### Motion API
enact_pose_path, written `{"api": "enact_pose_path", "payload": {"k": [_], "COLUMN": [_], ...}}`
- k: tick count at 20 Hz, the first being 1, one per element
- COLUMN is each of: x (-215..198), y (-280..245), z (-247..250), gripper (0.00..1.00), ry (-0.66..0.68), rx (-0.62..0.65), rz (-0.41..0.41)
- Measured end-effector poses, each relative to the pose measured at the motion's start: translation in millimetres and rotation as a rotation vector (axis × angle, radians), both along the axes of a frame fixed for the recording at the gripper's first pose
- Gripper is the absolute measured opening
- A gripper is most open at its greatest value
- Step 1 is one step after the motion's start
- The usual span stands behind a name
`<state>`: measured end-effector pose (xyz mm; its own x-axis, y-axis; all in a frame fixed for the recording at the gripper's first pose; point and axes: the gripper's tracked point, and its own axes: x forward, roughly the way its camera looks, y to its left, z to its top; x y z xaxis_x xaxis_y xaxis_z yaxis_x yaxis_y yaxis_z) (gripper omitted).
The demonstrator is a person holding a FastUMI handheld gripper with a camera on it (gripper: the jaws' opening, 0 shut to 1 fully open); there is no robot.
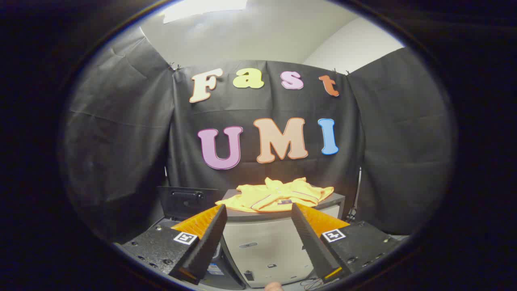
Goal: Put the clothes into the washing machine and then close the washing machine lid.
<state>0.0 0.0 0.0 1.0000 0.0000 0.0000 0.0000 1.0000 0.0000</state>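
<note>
Backdrop: black cloth wall.
Shirt [278,195]: yellow, we see it atop grey cabinet [266,242].
Gripper [258,212]: fingers spread, empty.

Crumpled yellow clothes [276,194] atop grey cabinet [278,214]

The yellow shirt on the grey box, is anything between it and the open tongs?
No. In the gripper view the tongs stand open, and the yellow shirt lies beyond them on the grey box, nothing between.
</note>
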Motion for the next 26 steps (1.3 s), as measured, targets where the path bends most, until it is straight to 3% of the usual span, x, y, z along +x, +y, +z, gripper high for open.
{"api": "enact_pose_path", "payload": {"k": [9, 15, 20, 26], "x": [31, 28, 45, 100], "y": [40, 40, 38, 21], "z": [48, 83, 75, 32], "gripper": [0.96, 0.95, 0.96, 0.97], "ry": [-0.024, -0.080, -0.048, 0.079], "rx": [0.035, -0.045, -0.107, -0.086], "rz": [0.046, -0.035, -0.084, -0.089]}}
